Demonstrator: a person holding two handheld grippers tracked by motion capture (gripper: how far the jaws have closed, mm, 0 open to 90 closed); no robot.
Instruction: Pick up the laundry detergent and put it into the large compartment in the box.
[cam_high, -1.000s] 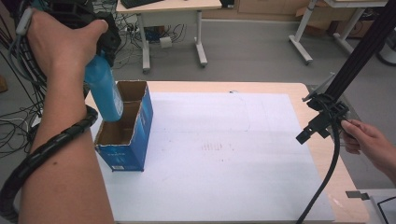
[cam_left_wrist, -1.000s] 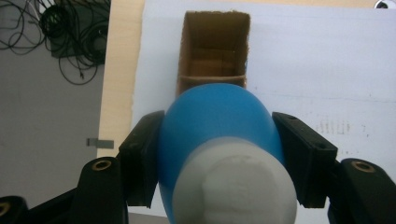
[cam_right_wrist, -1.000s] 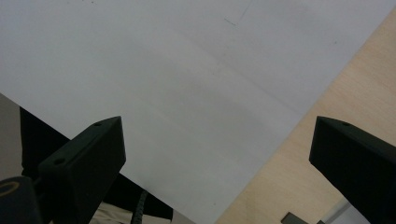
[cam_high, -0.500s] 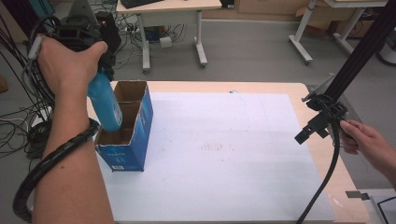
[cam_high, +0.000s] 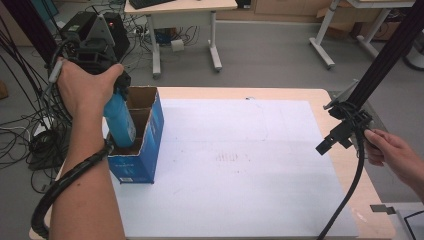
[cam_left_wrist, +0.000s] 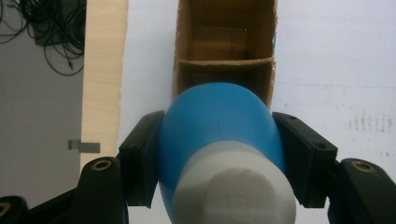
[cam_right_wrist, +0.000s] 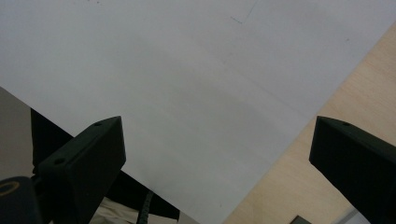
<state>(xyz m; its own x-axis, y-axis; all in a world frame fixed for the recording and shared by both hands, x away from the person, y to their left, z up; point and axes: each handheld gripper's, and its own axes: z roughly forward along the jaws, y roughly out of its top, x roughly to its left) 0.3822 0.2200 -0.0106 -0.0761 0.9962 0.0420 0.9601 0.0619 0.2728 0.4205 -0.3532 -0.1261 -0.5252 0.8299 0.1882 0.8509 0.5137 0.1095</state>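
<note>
Left gripper (cam_left_wrist: 219, 154) jaws clamp blue bottle (cam_left_wrist: 217, 126) | cardboard box (cam_left_wrist: 224, 51) compartments just beyond jaws, likely its destination | right gripper (cam_right_wrist: 217, 154) jaws wide, empty.

Over the last second the left hand (cam_high: 87, 90) and the left gripper (cam_left_wrist: 219, 154) it holds have come down and drawn in toward the near side of the table. The blue plastic bottle with a white cap (cam_high: 120, 120), clamped between the jaws, has gone lower with them: its bottom end now sits well down inside the near compartment of the open blue-sided cardboard box (cam_high: 142, 150), where earlier it only just dipped past the rim. The bottle also stands closer to upright than before, with less lean toward the box.
</note>
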